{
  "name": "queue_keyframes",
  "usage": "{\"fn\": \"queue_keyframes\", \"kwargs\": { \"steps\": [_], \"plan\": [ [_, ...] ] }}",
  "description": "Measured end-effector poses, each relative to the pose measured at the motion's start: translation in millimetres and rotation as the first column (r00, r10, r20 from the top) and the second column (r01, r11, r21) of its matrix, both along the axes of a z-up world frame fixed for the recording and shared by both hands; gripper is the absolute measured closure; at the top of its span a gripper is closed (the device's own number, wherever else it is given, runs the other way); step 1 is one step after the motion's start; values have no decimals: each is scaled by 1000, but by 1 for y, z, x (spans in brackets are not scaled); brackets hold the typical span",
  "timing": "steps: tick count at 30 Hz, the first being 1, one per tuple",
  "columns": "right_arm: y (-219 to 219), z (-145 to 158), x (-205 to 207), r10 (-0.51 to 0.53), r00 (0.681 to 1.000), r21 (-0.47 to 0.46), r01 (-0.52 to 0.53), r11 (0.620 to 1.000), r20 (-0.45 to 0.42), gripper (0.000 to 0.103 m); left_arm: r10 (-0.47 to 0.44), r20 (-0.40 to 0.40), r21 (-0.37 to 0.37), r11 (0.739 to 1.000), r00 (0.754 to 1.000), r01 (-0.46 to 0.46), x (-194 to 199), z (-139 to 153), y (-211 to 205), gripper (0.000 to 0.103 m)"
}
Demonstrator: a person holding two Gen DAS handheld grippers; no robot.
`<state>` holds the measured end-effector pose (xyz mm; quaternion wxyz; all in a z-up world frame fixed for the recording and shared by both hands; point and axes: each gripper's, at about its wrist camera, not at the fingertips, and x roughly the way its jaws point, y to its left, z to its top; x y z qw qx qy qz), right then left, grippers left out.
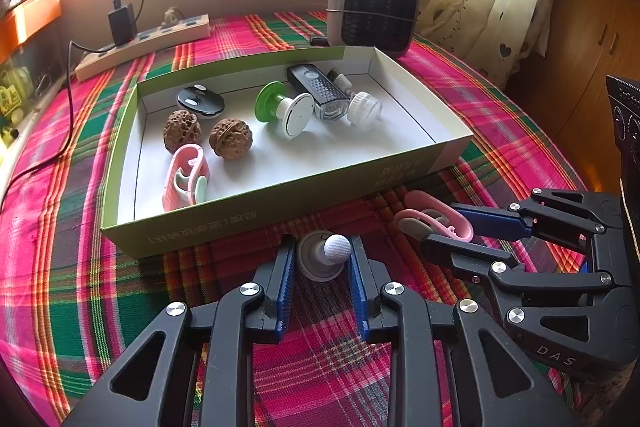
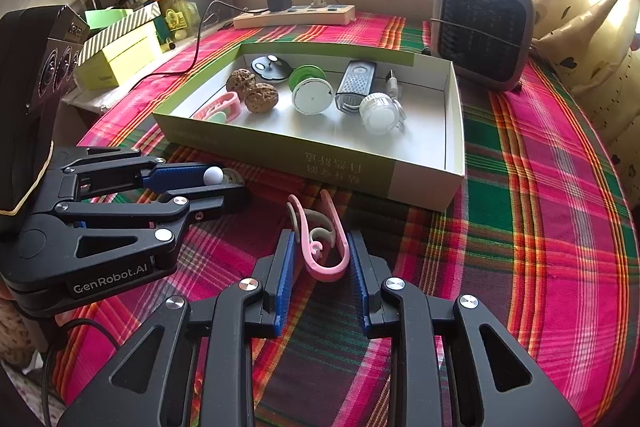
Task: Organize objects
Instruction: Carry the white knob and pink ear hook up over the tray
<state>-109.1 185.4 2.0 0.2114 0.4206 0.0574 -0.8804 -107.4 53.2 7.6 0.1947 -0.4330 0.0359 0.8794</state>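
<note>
Left wrist view: the left gripper (image 1: 323, 255) clamps a grey knob with a white ball tip (image 1: 325, 254) on the pink-and-green plaid cloth (image 1: 120, 291), before the shallow green cardboard tray (image 1: 224, 223); a window runs behind.

Right wrist view: the right gripper (image 2: 322, 255) grips a pink plastic clip (image 2: 325, 247) near the tray's front wall.

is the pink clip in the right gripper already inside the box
No, the pink clip sits between the right gripper pads, over the tablecloth outside the box.

Left gripper (image 1: 323, 259): pitched steeply down, blue pads clamped tight on a small piece. Right gripper (image 2: 322, 255): same downward pitch, jaws narrowed onto a thin looped item. Right gripper sits at the left's 3 o'clock, near.
</note>
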Motion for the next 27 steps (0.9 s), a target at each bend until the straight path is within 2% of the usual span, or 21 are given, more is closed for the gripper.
{"fn": "queue_keyframes", "kwargs": {
  "steps": [17, 27],
  "plan": [
    [0, -1, 0, -3, 1000, -1, 3, 1000, 5, 76, 1, -7, -2, 1000, 1000, -1, 1, 1, -1, 80],
    [2, 10, 3, -5, 1000, -19, 4, 1000, -18, 76, 2, -37, 7, 1000, 999, -2, 4, 14, -4, 80]
  ]
}}
